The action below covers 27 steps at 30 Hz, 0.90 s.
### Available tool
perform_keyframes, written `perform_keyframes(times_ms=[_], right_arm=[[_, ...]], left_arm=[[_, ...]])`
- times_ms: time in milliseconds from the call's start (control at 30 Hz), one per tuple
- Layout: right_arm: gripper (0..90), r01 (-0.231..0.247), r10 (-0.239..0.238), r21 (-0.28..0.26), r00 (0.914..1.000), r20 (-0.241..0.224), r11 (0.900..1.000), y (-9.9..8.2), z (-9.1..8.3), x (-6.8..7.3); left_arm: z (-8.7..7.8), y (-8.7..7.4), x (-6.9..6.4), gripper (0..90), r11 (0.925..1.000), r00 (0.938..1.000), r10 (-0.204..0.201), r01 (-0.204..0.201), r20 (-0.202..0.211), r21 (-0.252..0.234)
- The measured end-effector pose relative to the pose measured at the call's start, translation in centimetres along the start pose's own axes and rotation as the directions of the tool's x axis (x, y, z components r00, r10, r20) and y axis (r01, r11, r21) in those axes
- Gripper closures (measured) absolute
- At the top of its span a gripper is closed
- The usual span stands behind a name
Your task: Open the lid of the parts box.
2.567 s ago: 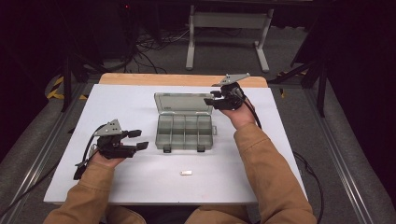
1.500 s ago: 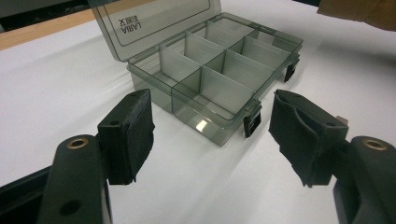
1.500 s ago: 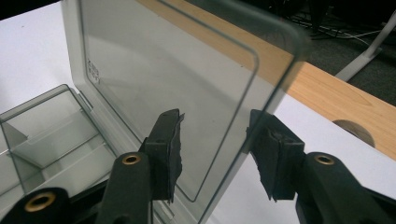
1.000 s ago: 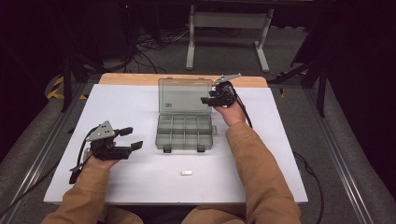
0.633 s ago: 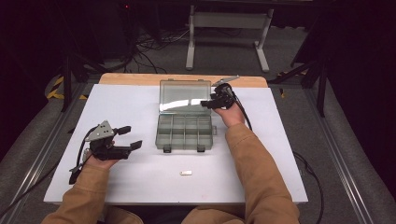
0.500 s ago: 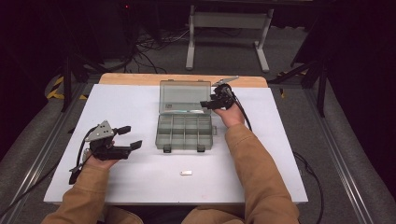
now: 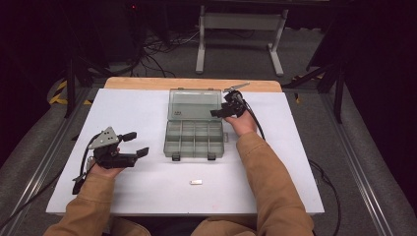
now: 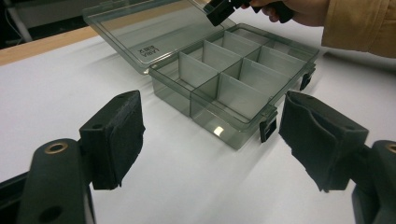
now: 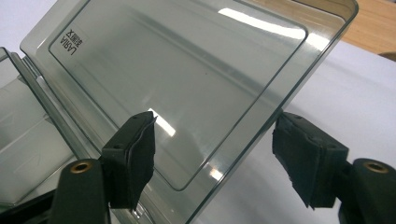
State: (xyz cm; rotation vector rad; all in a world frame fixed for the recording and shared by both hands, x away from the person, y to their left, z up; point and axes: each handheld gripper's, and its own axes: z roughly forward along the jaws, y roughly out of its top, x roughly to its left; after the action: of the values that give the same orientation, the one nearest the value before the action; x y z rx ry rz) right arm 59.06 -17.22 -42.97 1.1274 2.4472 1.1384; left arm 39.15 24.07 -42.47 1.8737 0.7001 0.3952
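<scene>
Resting near the middle of the white table [image 7: 147, 113], the smoky transparent compartment box [image 7: 194, 140] sits with its tray toward the person and its hinged lid [image 7: 195, 104] raised on the far side, leaning back at a tilt. Right gripper [image 7: 220, 111] is at the lid's right edge; in the right gripper view the lid's side edge runs between the two pads, one pad in front of the clear panel, the other off its outer side, a visible gap at the outer pad. Its jaws have just been opening, so the lid is released rather than pinched. Left gripper [image 7: 136, 144] hovers over bare table left of the box, well apart from it, jaws spread with nothing between them; they too have just been opening. A small white piece [image 7: 195, 182] lies on the table nearer the person, apart from the box. Tray compartments look empty in the left gripper view.
</scene>
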Motion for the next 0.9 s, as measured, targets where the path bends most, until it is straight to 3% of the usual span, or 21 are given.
perform_keyframes(times_ms=[467, 633, 900], right_arm=[[29.2, -0.015, 0.015, 0.017, 0.9999, 0.002, 0.9997, -0.2, 0.1, -0.4], [26.2, -0.014, 0.015, -0.021, 0.9997, 0.021, 0.9997, 0.2, -1.6, -0.1], [24.2, 0.038, -0.038, -0.067, 0.9993, 0.005, 0.997, 1.1, -4.4, 1.5]], left_arm=[[-0.3, -0.2, -0.1, 22.3, 0.9999, 1.0, -0.007, 0.007, -0.007, -0.01], [-0.5, -0.3, -0.1, 22.2, 0.9997, 0.9999, -0.011, 0.01, -0.009, -0.02], [-0.7, -0.3, 0.1, 21.8, 0.9992, 0.9998, -0.017, 0.017, -0.008, -0.035]])
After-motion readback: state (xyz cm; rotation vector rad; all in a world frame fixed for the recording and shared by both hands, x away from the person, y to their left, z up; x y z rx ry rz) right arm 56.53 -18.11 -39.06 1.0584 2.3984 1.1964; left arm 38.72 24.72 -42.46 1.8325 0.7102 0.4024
